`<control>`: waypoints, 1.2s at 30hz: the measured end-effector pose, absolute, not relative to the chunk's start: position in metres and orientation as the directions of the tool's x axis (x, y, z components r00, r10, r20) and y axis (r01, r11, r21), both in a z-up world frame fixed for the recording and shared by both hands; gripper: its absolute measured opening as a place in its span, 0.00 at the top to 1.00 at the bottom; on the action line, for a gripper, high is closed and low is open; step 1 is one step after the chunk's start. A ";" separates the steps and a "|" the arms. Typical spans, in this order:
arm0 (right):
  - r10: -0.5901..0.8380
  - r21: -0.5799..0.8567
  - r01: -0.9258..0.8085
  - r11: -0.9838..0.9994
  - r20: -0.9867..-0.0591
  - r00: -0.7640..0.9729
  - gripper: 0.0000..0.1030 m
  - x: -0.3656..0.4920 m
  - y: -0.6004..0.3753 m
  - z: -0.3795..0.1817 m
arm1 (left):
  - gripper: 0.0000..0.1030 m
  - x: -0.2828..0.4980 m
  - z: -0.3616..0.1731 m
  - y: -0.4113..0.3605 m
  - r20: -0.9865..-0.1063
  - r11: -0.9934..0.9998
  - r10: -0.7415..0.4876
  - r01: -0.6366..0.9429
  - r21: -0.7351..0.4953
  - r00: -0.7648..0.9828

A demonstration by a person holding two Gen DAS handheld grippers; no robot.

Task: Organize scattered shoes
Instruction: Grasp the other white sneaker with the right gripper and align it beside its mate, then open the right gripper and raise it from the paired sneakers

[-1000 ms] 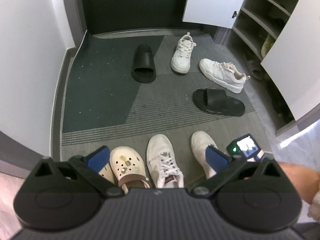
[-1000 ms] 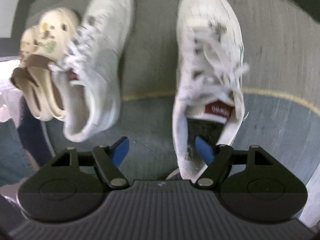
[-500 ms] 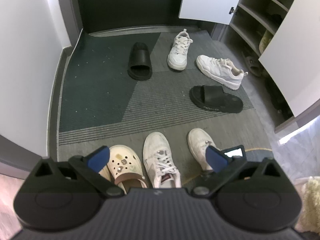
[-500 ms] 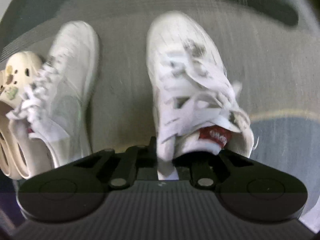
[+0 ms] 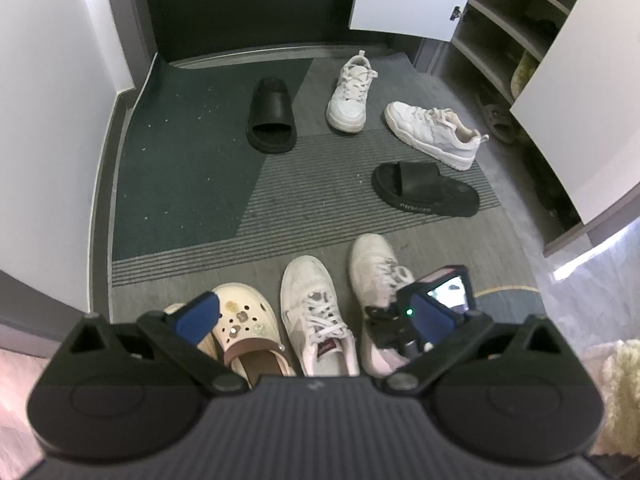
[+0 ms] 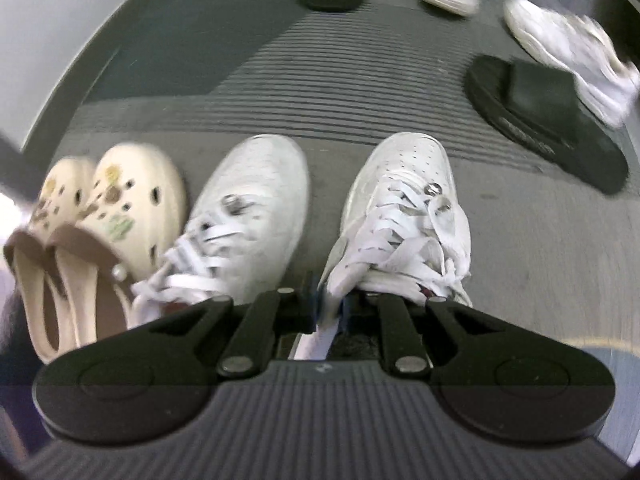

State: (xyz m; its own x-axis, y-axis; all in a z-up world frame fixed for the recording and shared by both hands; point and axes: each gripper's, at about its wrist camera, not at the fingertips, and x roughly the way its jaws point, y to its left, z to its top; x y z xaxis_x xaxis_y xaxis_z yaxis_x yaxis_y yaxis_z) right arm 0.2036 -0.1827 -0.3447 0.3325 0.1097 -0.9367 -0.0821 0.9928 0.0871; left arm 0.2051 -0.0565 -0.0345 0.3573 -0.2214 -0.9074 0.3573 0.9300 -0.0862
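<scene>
Gripping the heel collar of a white sneaker (image 6: 404, 208), our right gripper (image 6: 328, 308) is clenched on it, probably to line it up with its mate (image 6: 256, 200) just beside. The left gripper (image 5: 316, 316) hangs released above the near row, holding nothing. A cream clog pair (image 6: 104, 216) sits left of the mate, toes all pointing away, so this row reads as sorted. Farther out on the mat (image 5: 180, 168) lie two black slides (image 5: 424, 192) (image 5: 272, 114) well apart and two white trainers (image 5: 350, 94) (image 5: 434, 132) at odd angles, unsorted. Open shoe cabinet (image 5: 504, 28) at far right.
</scene>
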 end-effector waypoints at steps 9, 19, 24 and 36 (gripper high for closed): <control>0.109 0.045 -0.220 0.975 -0.950 0.292 0.85 0.217 -0.155 -0.355 | 0.00 0.204 -0.033 -0.056 -0.905 0.930 -0.226 0.355 -0.092 0.359; 0.140 0.121 -0.120 0.985 -0.976 0.169 0.83 0.225 -0.164 -0.352 | 0.00 0.200 -0.030 -0.056 -0.901 0.929 -0.229 0.360 -0.089 0.369; 0.172 0.159 -0.097 0.982 -0.975 0.138 0.83 0.219 -0.168 -0.313 | 0.00 0.192 -0.027 -0.059 -0.894 0.919 -0.238 0.386 -0.081 0.379; 0.146 0.166 0.107 0.980 -0.974 0.173 0.83 0.184 -0.199 -0.209 | 0.00 0.168 -0.018 -0.072 -0.875 0.891 -0.268 0.448 -0.066 0.404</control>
State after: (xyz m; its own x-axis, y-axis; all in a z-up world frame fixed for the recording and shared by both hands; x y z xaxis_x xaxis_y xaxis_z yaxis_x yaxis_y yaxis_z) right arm 0.1840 -0.1994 -0.2091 0.1735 0.1459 -0.9740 0.1066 0.9804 0.1658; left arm 0.1677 -0.0724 -0.0181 0.4039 -0.2680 -0.8747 0.4483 0.8915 -0.0662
